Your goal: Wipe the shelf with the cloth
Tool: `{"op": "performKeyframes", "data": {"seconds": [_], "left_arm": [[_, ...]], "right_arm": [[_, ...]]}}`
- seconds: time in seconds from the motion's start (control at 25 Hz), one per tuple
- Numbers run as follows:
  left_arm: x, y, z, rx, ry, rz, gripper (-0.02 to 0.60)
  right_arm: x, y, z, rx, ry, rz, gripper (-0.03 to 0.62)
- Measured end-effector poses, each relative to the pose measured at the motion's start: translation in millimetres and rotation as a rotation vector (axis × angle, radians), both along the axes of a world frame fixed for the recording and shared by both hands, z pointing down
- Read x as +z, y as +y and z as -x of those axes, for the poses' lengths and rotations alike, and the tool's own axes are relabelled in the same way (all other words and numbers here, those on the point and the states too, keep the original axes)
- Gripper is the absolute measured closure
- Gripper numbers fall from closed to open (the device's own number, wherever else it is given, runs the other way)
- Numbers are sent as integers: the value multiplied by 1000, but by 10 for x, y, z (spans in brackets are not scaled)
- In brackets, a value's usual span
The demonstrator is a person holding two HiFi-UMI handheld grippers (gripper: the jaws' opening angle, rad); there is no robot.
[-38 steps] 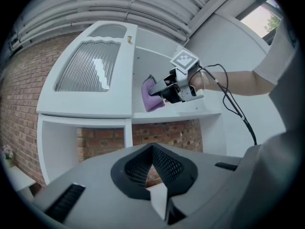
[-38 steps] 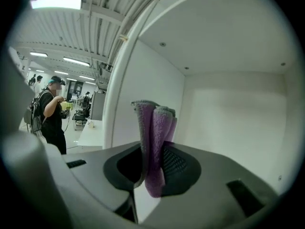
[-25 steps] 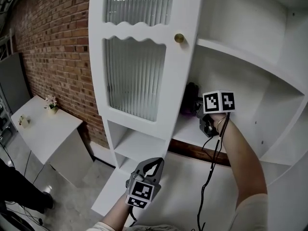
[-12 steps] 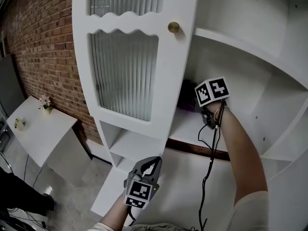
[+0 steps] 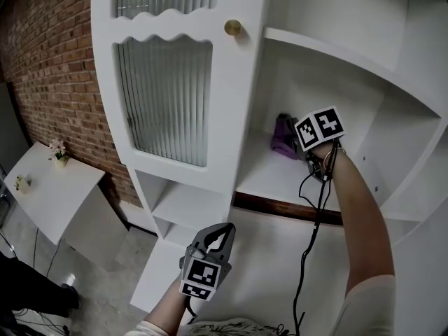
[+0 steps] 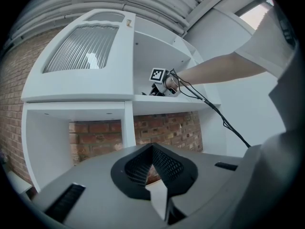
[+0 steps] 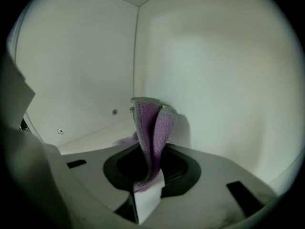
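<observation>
A purple cloth [image 5: 285, 136] rests against the white shelf [image 5: 269, 179] inside the open cabinet. My right gripper [image 5: 306, 152] is shut on it, and its marker cube [image 5: 320, 127] faces up. In the right gripper view the cloth [image 7: 153, 128] stands folded between the jaws of the right gripper [image 7: 147, 187], near the shelf's back corner [image 7: 135, 99]. My left gripper [image 5: 214, 241] hangs low in front of the cabinet, shut and holding nothing. The left gripper [image 6: 153, 178] points up at the shelf [image 6: 181, 104] and the other gripper's cube [image 6: 157, 74].
The cabinet's ribbed glass door [image 5: 164, 96] stands open left of the shelf, with a brass knob [image 5: 232, 27]. More shelves lie above [image 5: 329, 51] and at lower left [image 5: 185, 205]. A brick wall [image 5: 49, 68] and a small white table [image 5: 49, 184] are at left.
My right gripper has carried the cloth rightward along the shelf, out from behind the door's edge. The left gripper has stayed low and shut.
</observation>
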State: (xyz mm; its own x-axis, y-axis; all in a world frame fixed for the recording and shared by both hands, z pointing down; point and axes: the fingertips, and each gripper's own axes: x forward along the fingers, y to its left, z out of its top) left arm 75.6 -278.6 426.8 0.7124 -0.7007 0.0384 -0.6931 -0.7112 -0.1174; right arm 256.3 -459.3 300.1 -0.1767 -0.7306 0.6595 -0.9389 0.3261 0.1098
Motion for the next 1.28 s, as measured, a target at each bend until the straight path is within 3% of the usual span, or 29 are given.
{"op": "performKeyframes", "data": {"seconds": [0.64,0.76,0.96,1.28], "left_arm": [[-14,111,-305,49,31,19,566],[-25,129,-339,51,35,18,566],[-41,182,-380,59,34,14,566],[-12,221,-289,37,30,15,566]], "right_arm": [[21,543,-1250,193,13,28,511],[18,635,-1458,274,101,75,513],[-20,798,-1798,401,341,177,513],[-41,876,-1978,469,508,270,516]]}}
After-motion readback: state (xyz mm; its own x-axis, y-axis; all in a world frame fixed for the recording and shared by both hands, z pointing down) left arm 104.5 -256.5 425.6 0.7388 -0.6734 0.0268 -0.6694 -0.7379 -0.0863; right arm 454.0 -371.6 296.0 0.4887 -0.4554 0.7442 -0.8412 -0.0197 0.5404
